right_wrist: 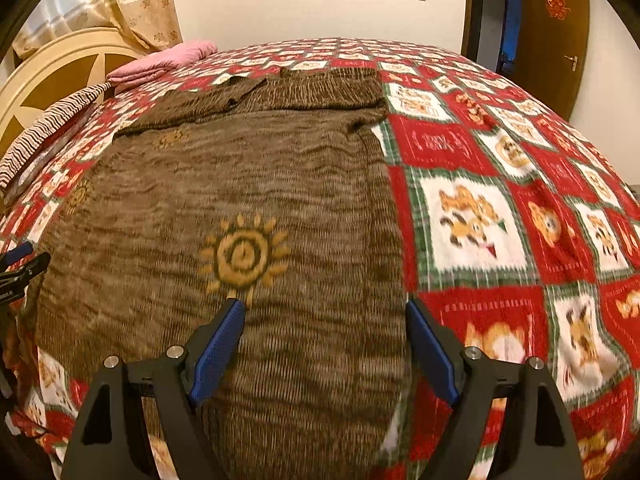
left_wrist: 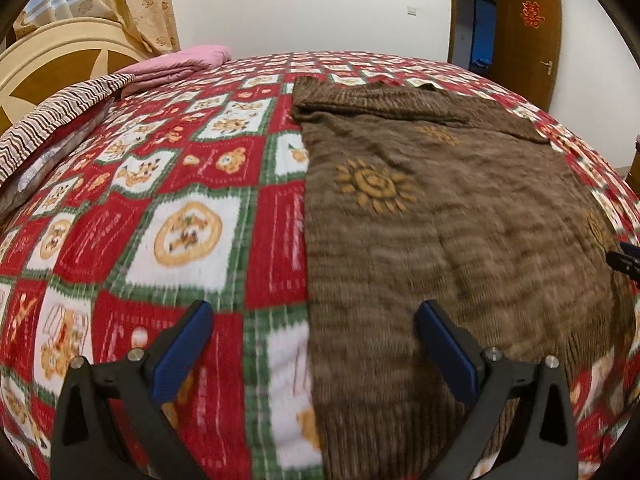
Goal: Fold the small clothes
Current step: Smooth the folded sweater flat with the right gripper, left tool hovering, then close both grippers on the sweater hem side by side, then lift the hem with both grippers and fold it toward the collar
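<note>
A brown knitted sweater [left_wrist: 452, 216] with orange sun motifs lies flat on the bed, its sleeves folded across the far end. My left gripper [left_wrist: 314, 314] hangs open over the sweater's left edge near the ribbed hem, one blue pad over the bedspread and the other over the knit. In the right wrist view the same sweater [right_wrist: 248, 208] fills the middle. My right gripper [right_wrist: 323, 314] stands open above its right edge near the hem. Nothing is between either pair of pads. The left gripper's tip [right_wrist: 24, 264] shows at that view's left border.
A red, white and green patterned bedspread [left_wrist: 168, 216] covers the bed. A folded pink blanket [left_wrist: 180, 65] and a striped pillow [left_wrist: 52, 120] lie by the cream headboard [left_wrist: 52, 60]. A brown door [left_wrist: 528, 36] stands open at the far right.
</note>
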`<state>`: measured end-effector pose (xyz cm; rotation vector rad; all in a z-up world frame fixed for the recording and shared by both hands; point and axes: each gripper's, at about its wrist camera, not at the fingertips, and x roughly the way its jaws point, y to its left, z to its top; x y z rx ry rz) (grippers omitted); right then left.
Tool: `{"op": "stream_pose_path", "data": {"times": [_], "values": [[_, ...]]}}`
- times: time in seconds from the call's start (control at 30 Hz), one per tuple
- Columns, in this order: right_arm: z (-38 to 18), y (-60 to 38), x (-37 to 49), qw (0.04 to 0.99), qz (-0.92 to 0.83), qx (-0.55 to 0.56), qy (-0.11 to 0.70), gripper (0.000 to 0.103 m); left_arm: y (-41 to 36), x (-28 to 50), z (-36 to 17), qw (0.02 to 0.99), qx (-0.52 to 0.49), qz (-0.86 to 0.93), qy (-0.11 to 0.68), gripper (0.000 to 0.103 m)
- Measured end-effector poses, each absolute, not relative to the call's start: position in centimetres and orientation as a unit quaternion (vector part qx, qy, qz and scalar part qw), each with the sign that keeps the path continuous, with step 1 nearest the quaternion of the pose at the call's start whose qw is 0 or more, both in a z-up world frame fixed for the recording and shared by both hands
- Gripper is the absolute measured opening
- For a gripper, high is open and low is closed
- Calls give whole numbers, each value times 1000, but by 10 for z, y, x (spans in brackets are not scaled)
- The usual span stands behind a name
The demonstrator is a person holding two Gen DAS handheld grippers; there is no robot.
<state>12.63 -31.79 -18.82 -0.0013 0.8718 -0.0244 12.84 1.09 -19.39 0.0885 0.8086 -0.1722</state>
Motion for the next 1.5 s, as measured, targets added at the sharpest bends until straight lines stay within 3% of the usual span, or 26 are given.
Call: {"op": "stream_pose_path", "data": {"times": [0.27, 0.57, 0.67, 0.7, 0.73, 0.8, 0.97, 1.2, 1.23, 1.27, 1.3, 1.33, 1.5], "values": [[-191, -318, 105, 899, -10, 5, 438, 83, 13, 110, -198, 910, 33, -95, 402, 102], [-199, -322, 69, 895, 10, 43, 444, 83, 11, 86, -201, 904, 19, -126, 409, 86], [-200, -324, 62, 896, 18, 51, 440, 83, 11, 83, -200, 904, 17, -128, 408, 72], [-200, -326, 61, 896, 20, 55, 440, 82, 11, 81, -199, 904, 17, -129, 407, 61], [-200, -326, 59, 896, 22, 59, 439, 80, 12, 80, -198, 904, 19, -129, 407, 53], [-199, -326, 57, 896, 26, 60, 440, 63, 16, 78, -196, 902, 8, -137, 409, 47], [-198, -327, 54, 899, 31, 70, 430, 52, 25, 81, -194, 903, -18, -130, 410, 48], [-207, -324, 55, 903, 35, 67, 422, 50, 20, 80, -199, 906, -9, -135, 402, 52], [-207, -323, 54, 904, 35, 62, 422, 49, 19, 79, -199, 906, -4, -139, 400, 38], [-206, -320, 54, 904, 34, 51, 423, 37, 17, 77, -199, 905, -4, -150, 398, 24], [-206, -320, 54, 903, 35, 48, 425, 13, 17, 77, -198, 902, -10, -163, 399, 8], [-205, -321, 54, 901, 45, 55, 428, 9, 17, 77, -197, 900, -13, -170, 401, 8], [-192, -326, 49, 902, 68, 68, 422, 7, 29, 66, -178, 907, -29, -199, 371, 6]]}}
